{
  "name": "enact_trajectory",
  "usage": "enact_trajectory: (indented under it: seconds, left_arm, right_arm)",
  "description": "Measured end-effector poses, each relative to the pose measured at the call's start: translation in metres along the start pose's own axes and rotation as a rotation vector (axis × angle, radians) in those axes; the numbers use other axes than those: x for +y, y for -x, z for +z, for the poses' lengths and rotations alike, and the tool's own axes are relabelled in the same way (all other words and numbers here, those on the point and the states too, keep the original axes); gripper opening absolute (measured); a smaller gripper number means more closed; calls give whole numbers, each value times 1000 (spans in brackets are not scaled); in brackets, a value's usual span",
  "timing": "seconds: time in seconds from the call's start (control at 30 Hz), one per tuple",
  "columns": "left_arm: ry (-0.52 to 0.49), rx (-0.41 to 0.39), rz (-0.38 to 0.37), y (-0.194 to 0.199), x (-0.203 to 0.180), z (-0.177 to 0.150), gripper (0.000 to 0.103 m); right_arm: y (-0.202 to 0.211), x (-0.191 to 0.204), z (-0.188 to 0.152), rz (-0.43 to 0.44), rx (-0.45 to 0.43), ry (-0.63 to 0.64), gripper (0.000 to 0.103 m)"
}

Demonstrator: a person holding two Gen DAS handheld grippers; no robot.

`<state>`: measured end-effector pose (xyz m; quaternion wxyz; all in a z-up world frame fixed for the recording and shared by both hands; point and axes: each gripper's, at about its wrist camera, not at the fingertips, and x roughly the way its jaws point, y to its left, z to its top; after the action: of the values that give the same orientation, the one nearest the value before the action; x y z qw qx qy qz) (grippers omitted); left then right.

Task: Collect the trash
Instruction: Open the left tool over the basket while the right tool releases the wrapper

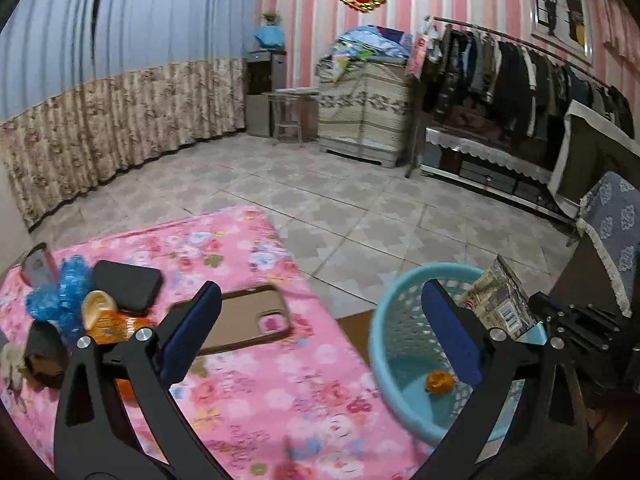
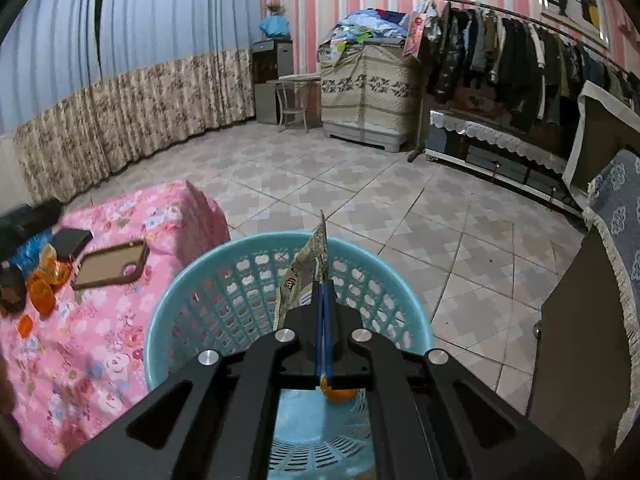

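Wrapper [image 2: 306,276] is pinched in my right gripper [image 2: 323,304], whose jaws are pressed together on its lower edge, so the crumpled printed packet stands up and forward from the tips. It hangs directly over the mouth of the blue basket [image 2: 192,280], inside the ring of the rim, and one orange scrap [image 2: 338,394] already lies on the basket floor below. That is the relation that matters: the wrapper sits straight above the opening, its long axis roughly upright, so I judge that parting the jaws should be enough to drop it in.

My left gripper [image 1: 320,332] holds nothing; its jaws stand wide apart, one pad over the pink floral bed cover [image 1: 280,400], the other in front of the basket [image 1: 384,364]. From that side I can see the wrapper [image 1: 500,300] and the right gripper [image 1: 560,320] at the basket's far rim.

More trash waits on the bed to my left: orange wrappers [image 1: 108,320], a blue crinkled piece [image 1: 68,284] and a brown lump [image 1: 44,348], just beside a black phone [image 1: 128,284] and a phone case [image 1: 240,316]. The left gripper is the nearer one for those
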<state>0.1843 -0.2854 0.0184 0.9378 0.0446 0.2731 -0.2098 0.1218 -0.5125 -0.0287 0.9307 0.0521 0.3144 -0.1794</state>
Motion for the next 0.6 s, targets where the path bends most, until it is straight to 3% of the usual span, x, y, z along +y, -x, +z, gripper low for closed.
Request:
enact_trajectory:
  seconds: [0.3,0.37,0.4,0.43,0.6]
  left_arm:
    - [3,-36,63,20,34,4,97]
    - [15,-40,69,24,42,3,97]
    - [18,-41,74,26,45,3,97]
    - [19,-41,77,27,46,3,97]
    - [23,-44,101,37,57,1,97]
  right_arm:
    - [-18,-3,6,-36,39,-47,3]
    - [-20,-3,6,-45,44,-54,20]
    - [-18,-3,6,-52,37,-55,59]
    - [-14,-2,5,-67,10,-56,84]
    - [-11,4,7,-77,5,-34,84]
